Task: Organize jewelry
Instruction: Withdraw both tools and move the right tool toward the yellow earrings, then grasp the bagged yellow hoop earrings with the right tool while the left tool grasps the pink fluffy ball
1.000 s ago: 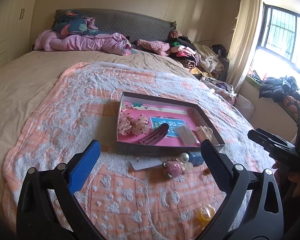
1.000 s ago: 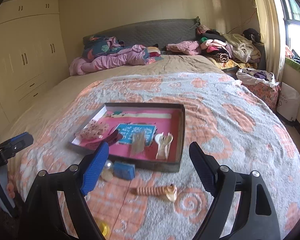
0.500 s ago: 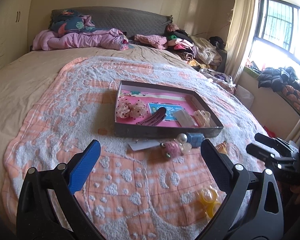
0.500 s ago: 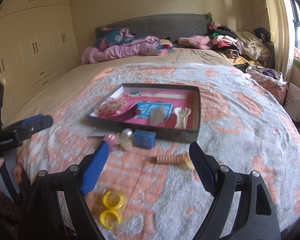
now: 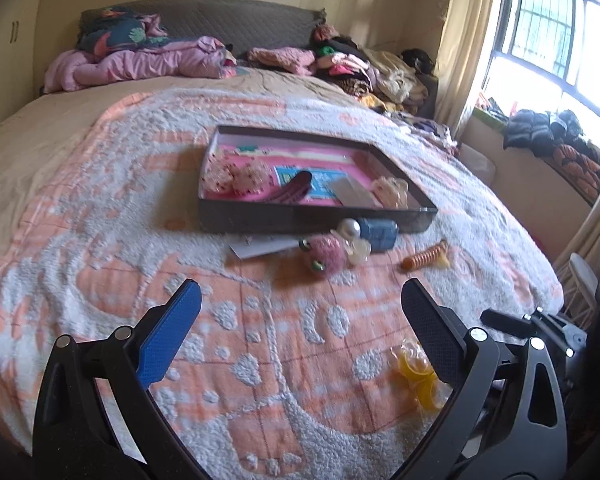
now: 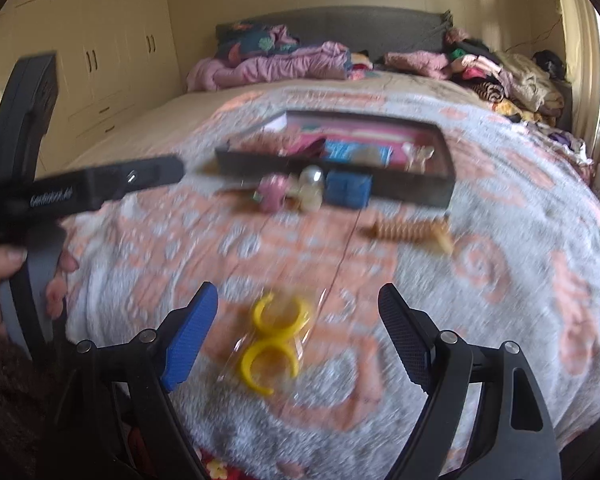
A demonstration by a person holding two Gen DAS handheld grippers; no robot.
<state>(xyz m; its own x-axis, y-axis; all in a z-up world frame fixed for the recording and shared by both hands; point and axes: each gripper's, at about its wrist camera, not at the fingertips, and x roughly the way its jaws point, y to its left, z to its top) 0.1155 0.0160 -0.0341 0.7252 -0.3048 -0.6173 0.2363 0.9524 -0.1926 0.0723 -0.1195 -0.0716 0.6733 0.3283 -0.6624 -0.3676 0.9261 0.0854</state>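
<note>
A dark shallow tray [image 5: 316,220] [image 6: 412,190] with a pink floor lies on the bedspread and holds hair clips and cards. In front of it lie a pink fuzzy ball [image 5: 328,256] [image 6: 274,196], a pearl piece [image 5: 350,227] [image 6: 312,190], a blue box [image 5: 378,234] [image 6: 348,190] and an orange spiral clip [image 5: 426,256] [image 6: 408,230]. Two yellow rings in a clear bag [image 6: 274,340] [image 5: 416,372] lie nearest. My right gripper [image 6: 298,332] stands open, its fingers on either side of and just short of the bag. My left gripper [image 5: 300,328] is open over bare bedspread.
The orange-and-white bedspread [image 5: 100,240] drops off at the near edge. Piled clothes [image 5: 364,68] and a pink quilt [image 5: 140,64] lie at the headboard. Wardrobes [image 6: 100,60] stand on the left, a window [image 5: 548,52] on the right. A hand [image 6: 0,280] grips the left tool's handle.
Both grippers have sunk toward the bed. The right view has slid so the bagged yellow rings now sit between its open fingers; the tray looks farther and flatter. Jaws kept their width.
</note>
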